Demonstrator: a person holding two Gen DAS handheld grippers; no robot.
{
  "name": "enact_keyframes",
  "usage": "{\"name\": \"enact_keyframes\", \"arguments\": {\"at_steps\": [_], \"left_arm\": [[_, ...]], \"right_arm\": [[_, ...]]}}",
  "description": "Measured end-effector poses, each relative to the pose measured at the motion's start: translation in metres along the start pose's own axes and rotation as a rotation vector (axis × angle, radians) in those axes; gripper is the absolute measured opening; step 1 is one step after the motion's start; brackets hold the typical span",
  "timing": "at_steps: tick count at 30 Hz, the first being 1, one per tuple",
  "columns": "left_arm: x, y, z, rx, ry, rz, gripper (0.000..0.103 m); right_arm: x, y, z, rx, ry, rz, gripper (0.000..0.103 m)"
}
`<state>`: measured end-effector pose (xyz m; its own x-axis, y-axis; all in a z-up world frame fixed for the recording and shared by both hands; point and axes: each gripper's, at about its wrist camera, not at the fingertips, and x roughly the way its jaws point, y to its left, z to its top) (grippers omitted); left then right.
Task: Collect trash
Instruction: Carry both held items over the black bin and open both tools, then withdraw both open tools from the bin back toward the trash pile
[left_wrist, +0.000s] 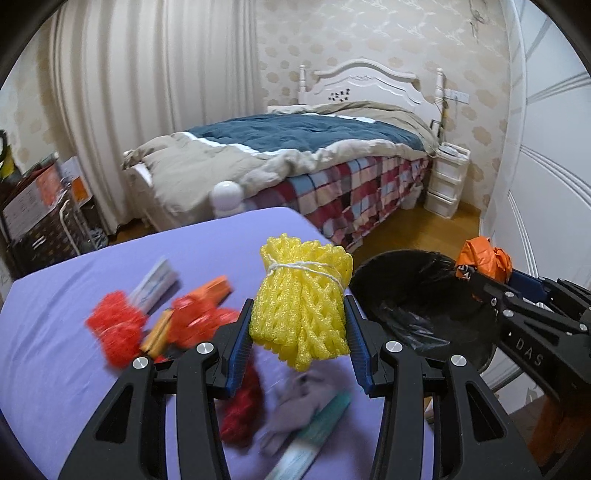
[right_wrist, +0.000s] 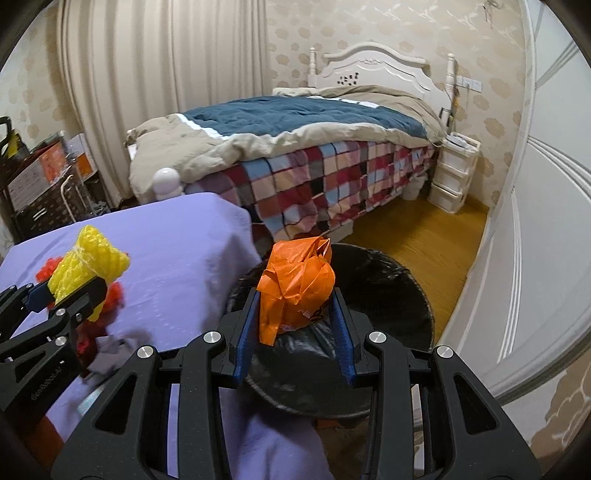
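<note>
Left tongs: our left tongs (left_wrist: 299, 328) are clamping a bundle of yellow foam netting (left_wrist: 303, 299) tied round with white string, and we are holding it above the near right part of the worktop (left_wrist: 74, 295), just left of the bin.
Right tongs: our right tongs (right_wrist: 295, 321) are gripping a crumpled orange plastic bag (right_wrist: 293, 288), pinched between the blue pads, and we are holding it over the near rim of the bin.
Bin: a round trash bin (right_wrist: 399, 295) lined with a black bag is standing on the wooden floor (right_wrist: 424, 236), just right of the worktop; from the left wrist view, we are seeing the right tongs and the orange bag at its far right rim.
Worktop: it is wearing a purple cloth.
Trash lying on the cloth: red foam netting (left_wrist: 114, 332) at the left, a white packet (left_wrist: 155, 282) beyond it, blurred orange and red pieces (left_wrist: 199, 314) at the middle, a grey rag (left_wrist: 295, 410) and a teal-ended packet (left_wrist: 314, 432) at the near edge below the left tongs.
Room: a bed (right_wrist: 314, 147) with a blue and beige duvet and a checked cover is standing far beyond the worktop, a white drawer unit (right_wrist: 456, 170) at its far right.
</note>
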<state>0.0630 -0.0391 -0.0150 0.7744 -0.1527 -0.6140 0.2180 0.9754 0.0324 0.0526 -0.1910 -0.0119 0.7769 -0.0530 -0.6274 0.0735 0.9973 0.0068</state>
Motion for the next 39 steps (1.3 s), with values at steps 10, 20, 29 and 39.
{"name": "enact_keyframes", "arguments": {"at_steps": [10, 20, 29, 39], "left_arm": [[0.042, -0.039, 0.014, 0.05, 0.039, -0.016, 0.046], [0.075, -0.063, 0.021, 0.104, 0.082, -0.005, 0.046], [0.085, -0.067, 0.02, 0.107, 0.096, 0.005, 0.061], [0.076, -0.063, 0.019, 0.081, 0.078, 0.013, 0.077]], "right_arm": [[0.03, -0.038, 0.007, 0.05, 0.03, -0.03, 0.036], [0.051, -0.059, 0.012, 0.085, 0.053, -0.035, 0.036], [0.062, -0.074, 0.013, 0.116, 0.06, -0.041, 0.044], [0.059, -0.081, 0.01, 0.149, 0.055, -0.06, 0.053]]}}
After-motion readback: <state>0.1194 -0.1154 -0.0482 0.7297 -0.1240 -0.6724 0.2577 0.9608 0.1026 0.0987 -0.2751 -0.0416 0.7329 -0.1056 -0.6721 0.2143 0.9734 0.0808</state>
